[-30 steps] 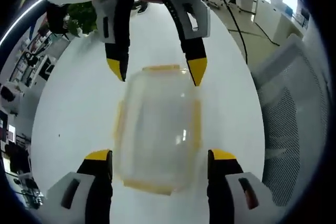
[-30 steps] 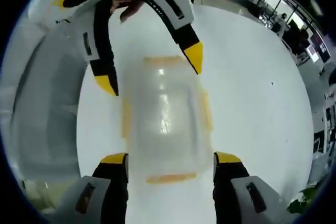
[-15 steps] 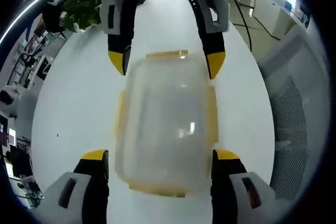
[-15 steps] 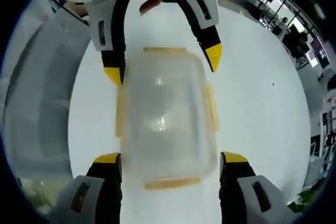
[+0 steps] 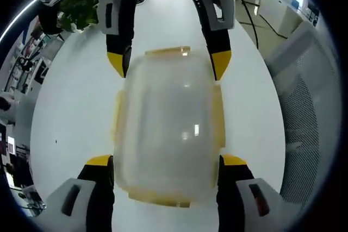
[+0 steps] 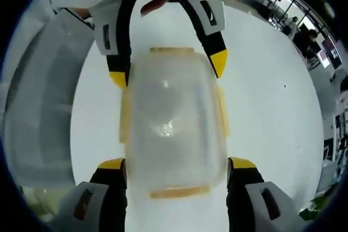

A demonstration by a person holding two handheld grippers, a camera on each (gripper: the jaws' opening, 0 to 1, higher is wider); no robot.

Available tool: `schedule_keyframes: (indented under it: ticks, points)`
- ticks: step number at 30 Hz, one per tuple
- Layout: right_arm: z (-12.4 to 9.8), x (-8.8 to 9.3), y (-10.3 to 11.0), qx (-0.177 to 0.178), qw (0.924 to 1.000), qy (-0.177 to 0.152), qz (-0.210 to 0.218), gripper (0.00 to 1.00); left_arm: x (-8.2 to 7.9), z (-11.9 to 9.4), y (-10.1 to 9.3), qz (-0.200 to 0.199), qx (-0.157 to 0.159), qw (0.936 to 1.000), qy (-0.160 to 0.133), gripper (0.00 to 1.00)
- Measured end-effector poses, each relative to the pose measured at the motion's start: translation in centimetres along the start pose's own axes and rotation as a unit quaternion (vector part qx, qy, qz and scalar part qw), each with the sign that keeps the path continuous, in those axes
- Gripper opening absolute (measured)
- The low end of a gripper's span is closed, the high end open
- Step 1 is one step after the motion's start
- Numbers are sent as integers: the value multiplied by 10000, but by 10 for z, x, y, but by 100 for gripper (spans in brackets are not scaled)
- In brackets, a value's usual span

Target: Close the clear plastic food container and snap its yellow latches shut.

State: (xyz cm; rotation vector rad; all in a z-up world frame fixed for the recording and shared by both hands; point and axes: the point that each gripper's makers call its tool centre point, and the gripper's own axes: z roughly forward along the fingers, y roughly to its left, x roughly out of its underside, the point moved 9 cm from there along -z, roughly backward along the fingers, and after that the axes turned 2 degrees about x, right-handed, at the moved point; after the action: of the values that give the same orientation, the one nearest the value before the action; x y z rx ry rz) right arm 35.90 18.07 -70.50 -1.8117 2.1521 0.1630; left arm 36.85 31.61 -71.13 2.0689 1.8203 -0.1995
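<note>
I see the lid (image 5: 166, 118) on; both tools spread (left tool (image 5: 166, 169), right tool (image 6: 176, 172)) straddle the container, latches (image 6: 179, 191) seemingly unsnapped

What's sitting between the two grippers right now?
The clear container, on the white table. In both views it spans the gap from the left gripper to the right gripper.

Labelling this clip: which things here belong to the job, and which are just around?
Job: container; latches; left hand-held gripper; right hand-held gripper.
Around: table; chair; plant.
</note>
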Motion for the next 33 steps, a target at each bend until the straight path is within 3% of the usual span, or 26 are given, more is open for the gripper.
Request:
schedule_keyframes:
  ticks: [15,33]
  points:
    - [5,-18,15,0,9999,-18,109,75,17,-8,-10,23,27,10000,26,77]
    - [15,-50,29,-40,9999,-96,31,75,50,-22,-24,-97,-17,10000,5,77]
